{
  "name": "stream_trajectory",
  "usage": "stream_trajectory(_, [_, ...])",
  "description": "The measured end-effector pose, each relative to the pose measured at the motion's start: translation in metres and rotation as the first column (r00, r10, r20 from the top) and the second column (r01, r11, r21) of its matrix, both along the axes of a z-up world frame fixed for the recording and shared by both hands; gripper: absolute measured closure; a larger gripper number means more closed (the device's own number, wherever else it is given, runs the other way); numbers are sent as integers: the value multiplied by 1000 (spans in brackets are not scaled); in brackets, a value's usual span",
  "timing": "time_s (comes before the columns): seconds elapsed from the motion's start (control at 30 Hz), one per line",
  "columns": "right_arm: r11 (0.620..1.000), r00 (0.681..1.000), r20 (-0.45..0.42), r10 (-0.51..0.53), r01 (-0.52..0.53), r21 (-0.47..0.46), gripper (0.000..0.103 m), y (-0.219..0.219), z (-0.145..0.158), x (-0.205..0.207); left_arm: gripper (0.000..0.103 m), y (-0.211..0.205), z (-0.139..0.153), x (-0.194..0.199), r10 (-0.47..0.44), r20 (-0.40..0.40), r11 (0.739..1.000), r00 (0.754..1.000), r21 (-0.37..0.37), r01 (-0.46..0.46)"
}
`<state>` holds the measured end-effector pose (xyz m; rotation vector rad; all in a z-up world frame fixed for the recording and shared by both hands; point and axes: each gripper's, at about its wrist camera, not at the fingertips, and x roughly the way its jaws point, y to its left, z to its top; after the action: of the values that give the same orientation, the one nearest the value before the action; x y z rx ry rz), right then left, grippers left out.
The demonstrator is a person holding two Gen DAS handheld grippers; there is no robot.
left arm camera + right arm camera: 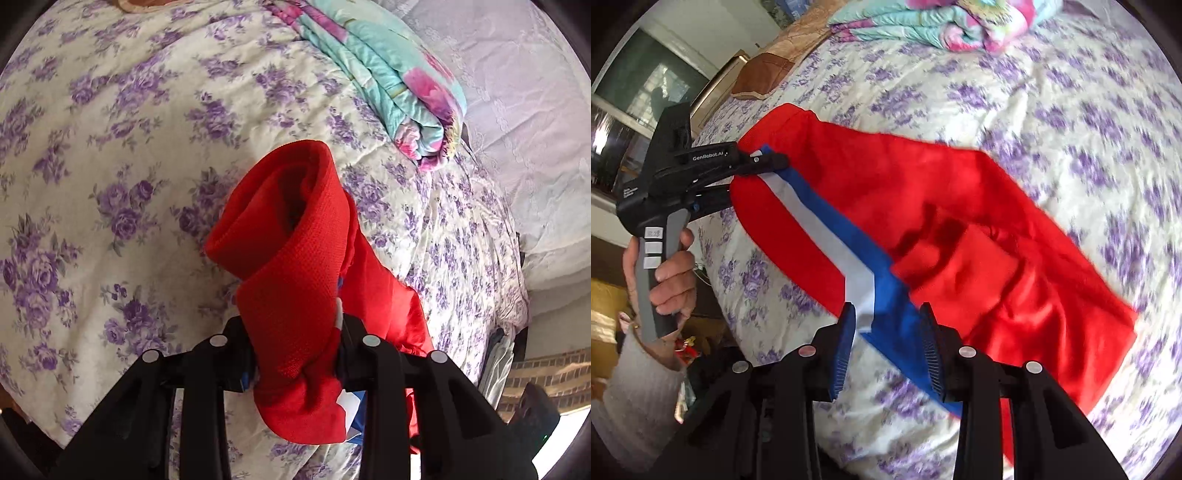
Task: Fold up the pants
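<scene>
The red pants [960, 206] with a blue and white side stripe [831, 229] hang stretched above the flowered bed. My left gripper [775, 162] is shut on the ribbed end at the left, held up in a hand. In the left wrist view a thick roll of red fabric [295, 280] is clamped between its jaws [295, 354]. My right gripper [886, 350] has its jaws apart around the blue stripe edge near the wide end; the pads [844, 350] do not press the cloth.
A white bedspread with purple flowers [129, 166] covers the bed. A folded teal and pink quilt [399, 81] lies at the far side. A brown cushion [764, 74] and a window [646, 81] are at the far left. The bed's edge runs below the grippers.
</scene>
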<state>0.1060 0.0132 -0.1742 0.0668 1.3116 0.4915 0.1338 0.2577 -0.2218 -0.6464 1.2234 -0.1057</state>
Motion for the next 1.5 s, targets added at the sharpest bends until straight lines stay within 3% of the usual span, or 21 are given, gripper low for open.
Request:
stream_trajectory(0.07, [998, 997, 58, 51, -48, -45, 67, 15, -6, 16, 72, -1, 2, 1, -12, 7, 1000, 1000, 7, 12])
stream_trajectory(0.1, [997, 996, 63, 68, -65, -52, 75, 21, -12, 24, 72, -1, 1, 2, -14, 7, 1000, 1000, 6, 14])
stream_trajectory(0.13, [996, 995, 55, 81, -78, -52, 90, 27, -18, 32, 72, 1, 0, 2, -13, 5, 1000, 1000, 3, 13])
stream_trajectory(0.23, [992, 995, 40, 94, -91, -82, 100, 38, -35, 49, 72, 4, -3, 2, -5, 1, 1000, 1000, -11, 5])
stream_trajectory(0.43, [987, 992, -75, 102, -110, -114, 102, 46, -67, 54, 72, 0, 9, -3, -35, 46, 999, 998, -18, 36])
stream_trajectory(0.57, [993, 994, -98, 56, -65, -98, 103, 42, -75, 61, 72, -23, 24, -3, -111, 88, 994, 990, 34, 108])
stream_trajectory(0.77, [995, 994, -102, 35, -44, -87, 103, 39, -74, 65, 72, -53, 33, 4, -176, 105, 984, 979, 20, 175])
stream_trajectory(0.97, [997, 993, -99, -56, 61, 46, 100, -6, -44, 55, 73, -93, 55, -3, -275, 142, 961, 951, 44, 272])
stream_trajectory(1.1, [989, 989, -67, -135, 138, 48, 100, -60, -19, 34, 73, -116, 65, -8, -342, 162, 940, 926, 50, 338])
stream_trajectory(1.2, [980, 979, -47, -199, 200, 20, 100, -102, -7, 13, 73, -138, 72, -14, -412, 182, 911, 893, 51, 410])
stream_trajectory(1.3, [964, 963, -23, -267, 267, -2, 98, -143, 5, -13, 73, -170, 79, -26, -507, 202, 860, 838, 45, 509])
stream_trajectory(1.5, [906, 906, -19, -423, 422, -30, 97, -206, 3, -73, 73, -260, 62, -61, -720, 150, 693, 678, 111, 712])
